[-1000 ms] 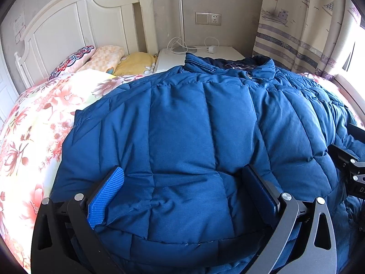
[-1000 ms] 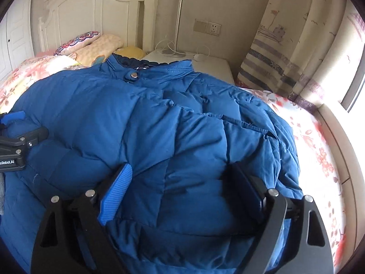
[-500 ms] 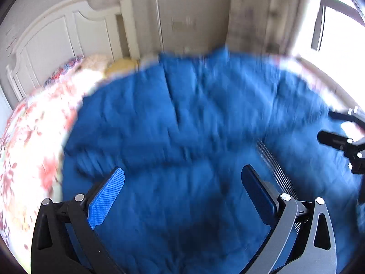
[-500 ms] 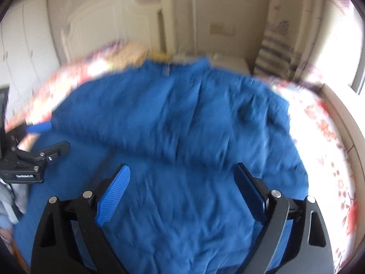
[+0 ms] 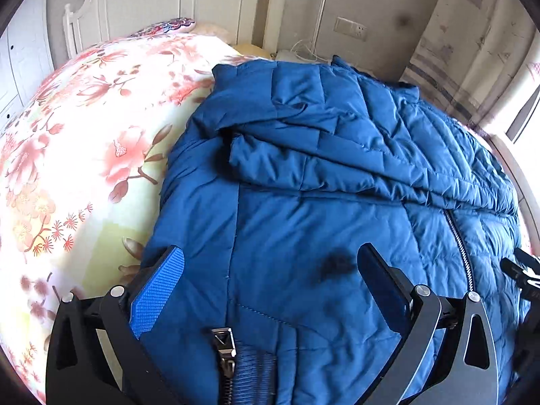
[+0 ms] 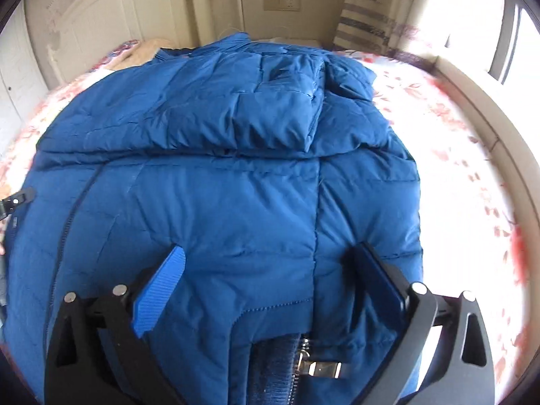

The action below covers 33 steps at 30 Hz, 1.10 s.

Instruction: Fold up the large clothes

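We have the blue down jacket (image 5: 337, 175) spread across the bed (image 5: 84, 141), its near hem right under both cameras and its collar end far off toward the headboard (image 5: 162, 3). Both sleeves look already laid inward across the chest, so we judge the step in hand to be the lengthwise fold: bringing the hem up toward the collar. Our left tool (image 5: 273, 276) sits over the near left part of the hem, jaws wide apart with jacket fabric lying between them; whether anything is pinched we cannot tell, as the fingers do not press the cloth visibly. Our right tool (image 6: 270, 276) stands the same way over the near right part of the hem, jaws wide, fabric between but no clear grip. The zipper (image 5: 459, 246) runs up between the two tools. Next we judge each tool needs to close on the hem edge, taking both layers, then lift together and carry the hem far, evenly, so the puffy padding does not slide and skew the fold.
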Motion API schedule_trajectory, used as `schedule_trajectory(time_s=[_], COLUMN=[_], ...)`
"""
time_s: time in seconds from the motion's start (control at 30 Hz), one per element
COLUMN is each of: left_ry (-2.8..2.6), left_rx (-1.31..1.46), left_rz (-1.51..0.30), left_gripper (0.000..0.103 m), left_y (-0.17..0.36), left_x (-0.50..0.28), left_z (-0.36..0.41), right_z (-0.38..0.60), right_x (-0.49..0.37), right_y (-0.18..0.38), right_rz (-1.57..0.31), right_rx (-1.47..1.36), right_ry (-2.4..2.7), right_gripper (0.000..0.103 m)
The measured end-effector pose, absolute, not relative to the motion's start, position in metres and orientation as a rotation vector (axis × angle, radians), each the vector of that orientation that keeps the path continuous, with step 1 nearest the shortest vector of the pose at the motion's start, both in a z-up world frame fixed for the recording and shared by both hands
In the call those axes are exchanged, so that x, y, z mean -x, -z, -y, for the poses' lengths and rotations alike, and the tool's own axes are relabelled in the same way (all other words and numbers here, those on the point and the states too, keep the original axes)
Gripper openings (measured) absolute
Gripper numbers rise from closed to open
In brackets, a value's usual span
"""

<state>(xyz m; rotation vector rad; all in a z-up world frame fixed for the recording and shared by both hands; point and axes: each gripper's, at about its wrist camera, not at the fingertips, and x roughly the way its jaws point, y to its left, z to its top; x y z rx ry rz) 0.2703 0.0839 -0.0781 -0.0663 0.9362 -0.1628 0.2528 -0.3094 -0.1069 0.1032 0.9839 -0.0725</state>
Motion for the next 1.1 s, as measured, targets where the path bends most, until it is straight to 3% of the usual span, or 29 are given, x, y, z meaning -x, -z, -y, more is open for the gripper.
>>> schedule_trajectory(time_s=[0.27,0.4,0.63,0.73,0.87,1.1], left_ry=[0.236,0.279,0.262,0.276,0.274,0.304], left_rx=[-0.049,-0.242,-0.164,-0.189,-0.166,-0.122], left_rz=[-0.772,-0.881,-0.857,-0.854,-0.857,-0.760], left_gripper=[0.098,0.098,0.098,0.098,0.099,0.098], left_y=[0.051,0.080,0.066,0.069,0.088,0.062], left_x=[-0.206,-0.201,-0.177,-0.158,-0.143,-0.092], left_z=[-0.057,-0.028,-0.053,-0.063,-0.085,-0.092], right_z=[0.255,0.231,0.239,0.236,0.238,0.201], right_x=[-0.198,-0.195,-0.153,-0.130,-0.116,-0.075], right_y=[0.079,0.109,0.089,0.106,0.105,0.079], right_rz=[-0.844,-0.945,-0.895,-0.931,-0.878,-0.767], right_rx=[0.053,0.166,0.075,0.123,0.114,0.150], right_ry=[-0.081,-0.089,-0.138,-0.177,-0.157,-0.205], right_gripper=[0.100,0.100,0.100,0.100,0.100,0.100])
